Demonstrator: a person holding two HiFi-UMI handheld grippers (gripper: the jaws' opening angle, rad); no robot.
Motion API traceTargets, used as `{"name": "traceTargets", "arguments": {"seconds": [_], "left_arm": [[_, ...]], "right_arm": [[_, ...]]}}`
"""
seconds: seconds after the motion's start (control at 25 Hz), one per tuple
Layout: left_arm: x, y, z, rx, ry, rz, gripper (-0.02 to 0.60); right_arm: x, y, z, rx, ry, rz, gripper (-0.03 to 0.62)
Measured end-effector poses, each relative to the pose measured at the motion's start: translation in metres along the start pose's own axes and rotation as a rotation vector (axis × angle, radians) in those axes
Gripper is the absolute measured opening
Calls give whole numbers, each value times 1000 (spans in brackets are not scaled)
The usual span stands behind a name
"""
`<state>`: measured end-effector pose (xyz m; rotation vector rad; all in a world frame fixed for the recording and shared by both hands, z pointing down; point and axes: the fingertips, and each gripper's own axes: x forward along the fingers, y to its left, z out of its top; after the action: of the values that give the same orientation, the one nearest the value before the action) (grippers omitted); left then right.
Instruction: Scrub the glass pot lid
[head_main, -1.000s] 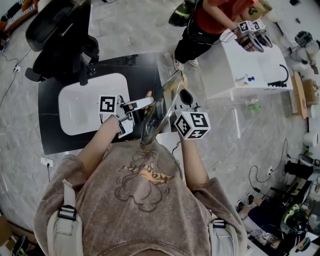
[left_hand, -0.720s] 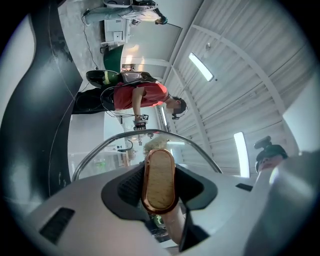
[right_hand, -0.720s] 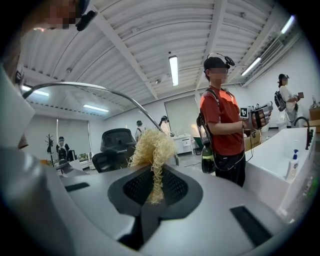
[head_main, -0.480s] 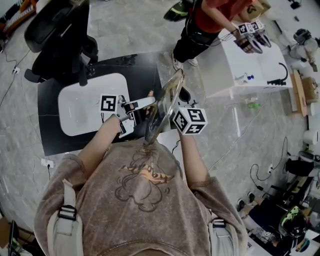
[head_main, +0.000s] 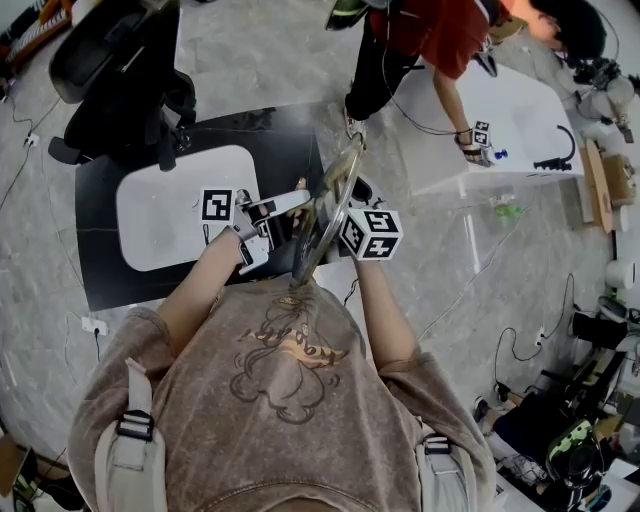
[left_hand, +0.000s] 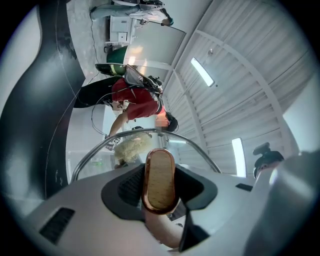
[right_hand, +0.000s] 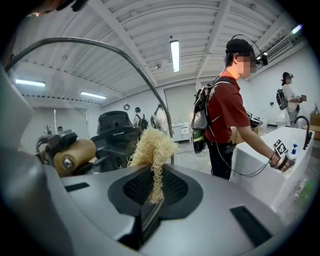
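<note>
Left gripper (head_main: 285, 208): clamped hard on the lid's wooden knob (left_hand: 160, 179), one jaw on each side of it.
Glass pot lid (head_main: 322, 215): up in the air, standing on edge and tilted, carried between the two grippers over the right edge of the black tabletop (head_main: 120, 275).
Right gripper (right_hand: 154, 195): jaws pinched together on a pale fibrous scrubber (right_hand: 152, 147), the tuft fanning out past the tips.
Scrubber against lid: right up at the side away from the knob, and it shows through the glass in the left gripper view.
Sink (head_main: 170, 215): white basin, just left of the left gripper.
Background: person in a red shirt (head_main: 430, 40) leaning over a white counter.
</note>
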<state>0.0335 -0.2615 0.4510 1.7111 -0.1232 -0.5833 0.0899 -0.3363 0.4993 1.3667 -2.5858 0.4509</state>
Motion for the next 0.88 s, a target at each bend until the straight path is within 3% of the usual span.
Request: {"name": "traceTargets", "arguments": {"seconds": [0.52,0.88], "left_arm": [[0,2,12,-19,-39,-18,179],[-3,4,15,-19,-81,-22,179]], "right_arm": [[15,-7,-57,9,143,-10,37],[8,9,-89,4,210,46,37]]}}
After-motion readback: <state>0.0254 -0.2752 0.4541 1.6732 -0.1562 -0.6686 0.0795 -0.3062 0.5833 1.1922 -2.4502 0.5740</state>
